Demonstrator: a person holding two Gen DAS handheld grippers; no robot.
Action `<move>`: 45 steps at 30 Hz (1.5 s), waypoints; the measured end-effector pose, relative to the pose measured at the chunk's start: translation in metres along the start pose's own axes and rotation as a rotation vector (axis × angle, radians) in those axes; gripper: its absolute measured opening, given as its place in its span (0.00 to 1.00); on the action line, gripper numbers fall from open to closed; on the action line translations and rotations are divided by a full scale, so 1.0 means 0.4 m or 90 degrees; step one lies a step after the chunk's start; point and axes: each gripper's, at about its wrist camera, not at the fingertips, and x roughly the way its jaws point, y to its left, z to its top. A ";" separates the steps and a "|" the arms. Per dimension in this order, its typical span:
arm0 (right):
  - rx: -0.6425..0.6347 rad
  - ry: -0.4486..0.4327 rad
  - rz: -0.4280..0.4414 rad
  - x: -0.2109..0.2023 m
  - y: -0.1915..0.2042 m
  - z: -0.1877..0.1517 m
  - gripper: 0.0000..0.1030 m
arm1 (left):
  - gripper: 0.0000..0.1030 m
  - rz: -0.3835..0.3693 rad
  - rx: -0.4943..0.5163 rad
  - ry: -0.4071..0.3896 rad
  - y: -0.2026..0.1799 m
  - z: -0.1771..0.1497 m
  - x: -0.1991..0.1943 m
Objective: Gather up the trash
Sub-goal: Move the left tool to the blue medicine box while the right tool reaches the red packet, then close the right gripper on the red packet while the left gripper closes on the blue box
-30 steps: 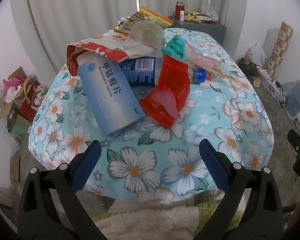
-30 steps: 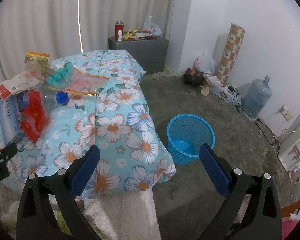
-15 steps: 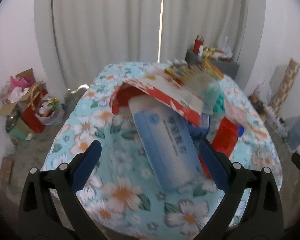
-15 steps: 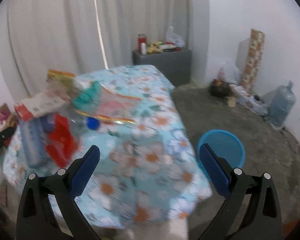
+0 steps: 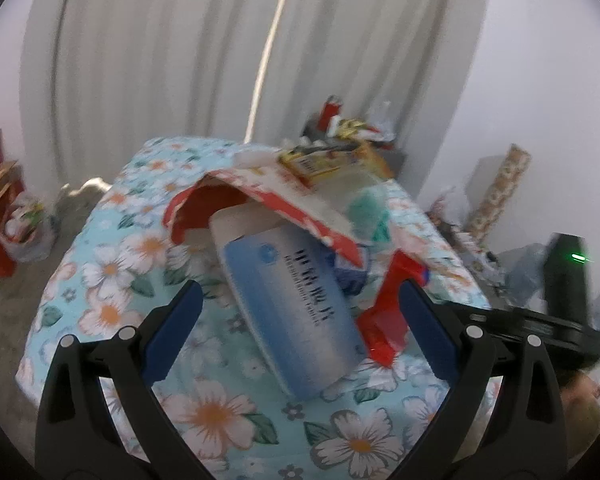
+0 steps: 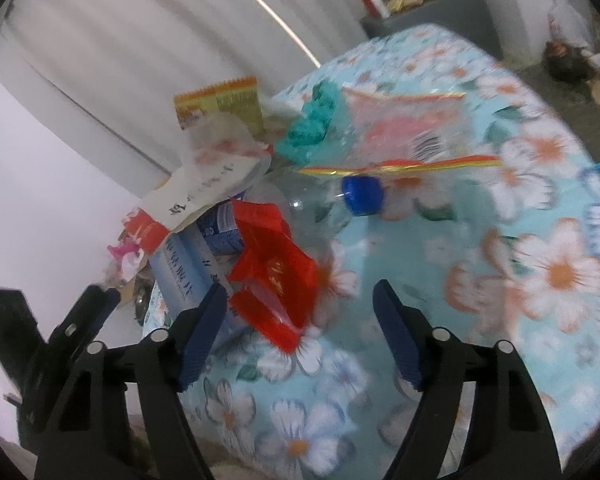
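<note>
A second ago I hung back from the heap and my right side was looking mostly at the floor and the blue bin; now both my grippers have swung in on the trash pile sitting on the flowered tablecloth [image 5: 228, 420]. My left gripper [image 5: 298, 330] is spread wide and holds nothing, its jaws straddling the near end of the blue-and-white box [image 5: 296, 312], which lies tilted with its far end tucked under the red-and-white carton [image 5: 284, 200]. My right gripper [image 6: 300, 332] is just as wide and empty, with the red wrapper [image 6: 272, 276] just beyond its left finger, beside the box [image 6: 184, 276]. Behind the wrapper lie the clear bottle with the blue cap [image 6: 362, 195] and the teal scrap [image 6: 314, 124]. I judge nothing is collected yet: the approach is done, and the first grab, box or wrapper, comes next. Both views are smeared with motion, so contact is uncertain.
</note>
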 end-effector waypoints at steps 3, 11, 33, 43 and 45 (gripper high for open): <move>0.013 0.021 0.012 0.057 -0.009 0.013 0.62 | 0.91 -0.013 0.028 0.000 -0.008 -0.008 0.008; 0.039 0.043 0.038 0.112 -0.024 0.020 0.44 | 0.91 -0.020 -0.061 0.111 0.048 -0.052 0.080; 0.058 0.047 0.064 0.033 -0.136 -0.002 0.05 | 0.91 0.128 -0.129 0.191 -0.068 -0.030 0.276; 0.080 0.025 0.065 -0.035 -0.186 -0.037 0.05 | 0.76 0.120 -0.098 0.191 -0.120 -0.041 0.260; 0.081 0.021 0.065 -0.049 -0.174 -0.036 0.05 | 0.76 0.116 -0.106 0.192 -0.119 -0.043 0.255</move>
